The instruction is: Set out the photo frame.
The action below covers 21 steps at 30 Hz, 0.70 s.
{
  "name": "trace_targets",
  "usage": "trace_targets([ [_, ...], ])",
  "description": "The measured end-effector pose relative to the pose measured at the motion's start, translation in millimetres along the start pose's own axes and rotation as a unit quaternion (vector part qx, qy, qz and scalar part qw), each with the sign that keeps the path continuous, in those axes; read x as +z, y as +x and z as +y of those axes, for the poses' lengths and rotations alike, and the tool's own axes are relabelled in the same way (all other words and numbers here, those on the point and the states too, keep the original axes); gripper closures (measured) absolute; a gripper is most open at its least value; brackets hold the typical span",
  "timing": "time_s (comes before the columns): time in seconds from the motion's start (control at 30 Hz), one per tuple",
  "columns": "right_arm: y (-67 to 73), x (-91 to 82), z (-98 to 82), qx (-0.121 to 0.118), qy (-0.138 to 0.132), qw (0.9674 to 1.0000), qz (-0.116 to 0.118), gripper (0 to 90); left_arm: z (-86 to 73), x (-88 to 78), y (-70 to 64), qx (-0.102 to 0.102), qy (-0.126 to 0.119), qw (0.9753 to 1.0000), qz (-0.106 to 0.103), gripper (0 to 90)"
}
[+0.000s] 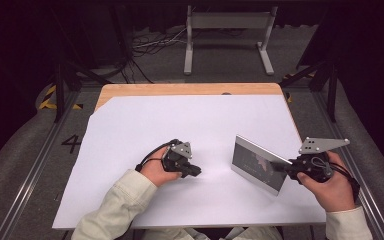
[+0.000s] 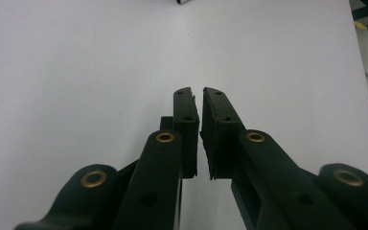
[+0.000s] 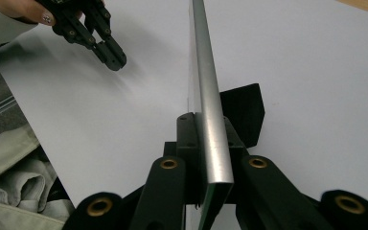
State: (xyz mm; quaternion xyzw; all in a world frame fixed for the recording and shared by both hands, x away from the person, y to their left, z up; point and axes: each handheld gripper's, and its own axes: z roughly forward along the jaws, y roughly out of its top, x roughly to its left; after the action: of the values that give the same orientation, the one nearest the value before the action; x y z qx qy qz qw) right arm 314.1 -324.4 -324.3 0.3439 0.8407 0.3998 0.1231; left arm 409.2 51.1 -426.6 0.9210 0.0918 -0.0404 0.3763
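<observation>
In the high view, a frame (image 1: pixel 257 164) is held upright on edge on the white sheet (image 1: pixel 180 125) by the right gripper (image 1: pixel 286 166), its long axis running from upper left to lower right. The left gripper (image 1: pixel 196 170) is seen well apart from it, jaws nearly together on nothing. In the left gripper view, only a narrow gap is left between the jaws. In the right gripper view, the frame's silver edge (image 3: pixel 210 105) is clamped, pointing away.

White-topped wooden table (image 1: pixel 190 89), grey floor (image 1: pixel 25 150), white metal stand (image 1: pixel 228 22), dark backdrop.
</observation>
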Motion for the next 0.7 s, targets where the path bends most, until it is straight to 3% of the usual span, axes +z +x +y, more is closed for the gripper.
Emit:
trace_targets([
  [0.3, -2.0, -0.6, 6.7, -0.006, -0.011, 0.9999, 0.009, 84.2, -6.1, -5.7, 1.1, -0.01, -0.003, 0.9999, 0.007, 83.1],
  [0.43, -3.4, 0.0, 9.8, -0.01, -0.016, 0.9997, 0.014, 84.2, -10.6, -8.6, 1.7, -0.025, -0.006, 0.9996, 0.009, 77.8],
  [0.7, -8.4, 5.3, 18.2, -0.027, -0.023, 0.9987, 0.036, 84.2, -21.6, -20.7, 3.4, -0.047, -0.019, 0.9984, 0.024, 76.2],
])
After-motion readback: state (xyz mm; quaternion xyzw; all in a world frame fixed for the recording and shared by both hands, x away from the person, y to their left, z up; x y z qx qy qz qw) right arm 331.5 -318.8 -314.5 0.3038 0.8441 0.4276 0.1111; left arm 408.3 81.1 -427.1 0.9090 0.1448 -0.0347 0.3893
